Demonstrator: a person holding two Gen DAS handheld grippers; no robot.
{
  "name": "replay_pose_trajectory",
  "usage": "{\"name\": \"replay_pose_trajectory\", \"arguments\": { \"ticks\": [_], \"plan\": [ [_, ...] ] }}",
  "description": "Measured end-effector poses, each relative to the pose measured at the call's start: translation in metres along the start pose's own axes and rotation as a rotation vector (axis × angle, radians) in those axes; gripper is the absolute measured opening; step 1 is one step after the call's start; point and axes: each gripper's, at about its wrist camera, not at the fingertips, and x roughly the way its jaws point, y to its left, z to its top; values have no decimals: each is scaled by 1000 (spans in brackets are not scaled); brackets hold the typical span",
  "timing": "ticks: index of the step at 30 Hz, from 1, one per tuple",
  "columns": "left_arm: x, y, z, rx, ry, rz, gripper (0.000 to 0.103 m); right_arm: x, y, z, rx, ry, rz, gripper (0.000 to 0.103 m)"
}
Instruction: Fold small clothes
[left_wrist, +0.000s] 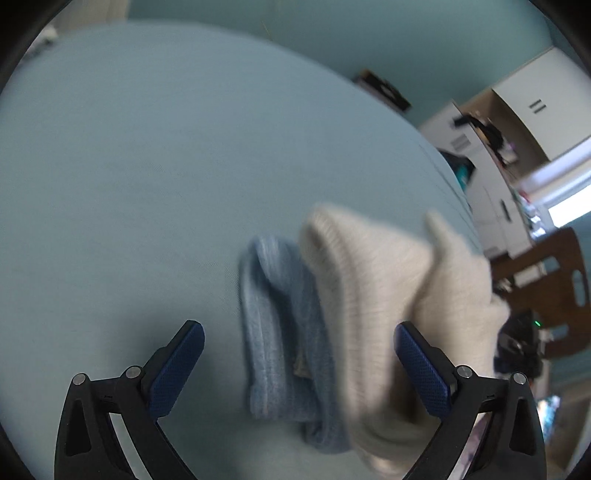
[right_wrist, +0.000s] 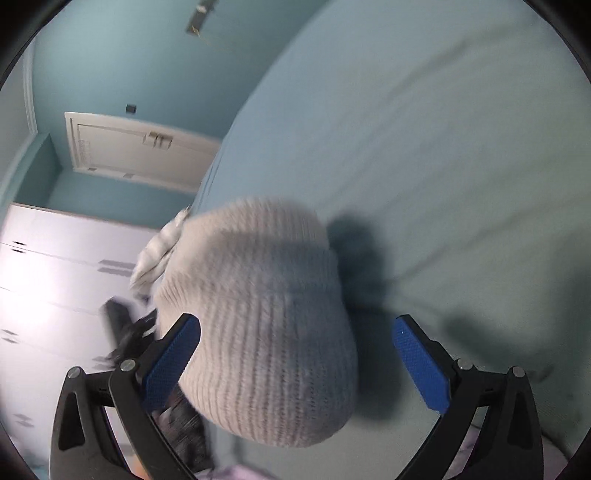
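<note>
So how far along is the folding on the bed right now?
Early, by the look of it. Possibly done: a blue garment lies in a narrow, seemingly folded strip on the bed sheet. In hand: nothing. The left gripper and right gripper are both open, the right around the cream knit piece. Left: that knit still sits bunched, and blur hides finer detail.

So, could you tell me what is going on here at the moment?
A person is working over a bed with a light blue sheet, a handheld gripper in each hand, sorting small clothes to fold. The left gripper is open above a blue knit piece that lies beside a cream knit hat. The right gripper is also open, its fingers either side of the same cream hat. Neither grips anything. The pictures are blurred, so the hands seem to be moving.
</note>
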Motion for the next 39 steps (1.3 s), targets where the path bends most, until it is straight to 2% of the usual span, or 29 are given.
{"name": "replay_pose_trajectory", "arguments": {
  "ticks": [4, 6, 8, 11, 13, 15, 18, 21, 23, 27, 32, 34, 36, 38, 39],
  "plan": [
    [32, 36, -5, -128, 24, -264, 103, 27, -13, 2, -10, 69, 76, 102],
    [51, 52, -9, -199, 55, -376, 103, 37, -21, 4, 15, 100, 159, 102],
    [66, 60, -12, -249, 68, -453, 103, 49, -29, 7, 44, 141, 239, 102],
    [67, 51, -11, -206, 62, -445, 103, 67, -34, 6, 73, 197, 331, 102],
    [72, 41, -9, -183, 77, -450, 103, 70, -32, 5, 61, 203, 354, 102],
    [73, 29, -1, -159, 62, -463, 85, 69, -23, 6, 19, 178, 347, 102],
    [65, 25, 3, -162, 51, -464, 73, 64, -9, 4, -50, 130, 333, 93],
    [50, 18, 1, -136, 26, -462, 68, 56, -2, 3, -77, 120, 319, 88],
    [40, 14, 0, -124, 0, -484, 67, 52, 2, 6, -92, 116, 313, 84],
    [38, -11, 23, -92, -34, -515, 66, 31, 21, 12, -154, 69, 313, 84],
    [65, -50, 54, -92, -20, -504, 67, 4, 22, 57, -163, -39, 270, 84],
    [84, -61, 62, -100, 0, -483, 67, -8, 13, 79, -135, -87, 241, 84],
    [105, -58, 64, -157, 30, -431, 68, -10, -6, 96, -75, -106, 207, 84],
    [113, -53, 59, -201, 70, -359, 71, -1, -32, 106, 54, -68, 105, 84],
    [111, -55, 58, -205, 74, -354, 76, -2, -40, 107, 102, -59, 93, 84]
  ]
}}
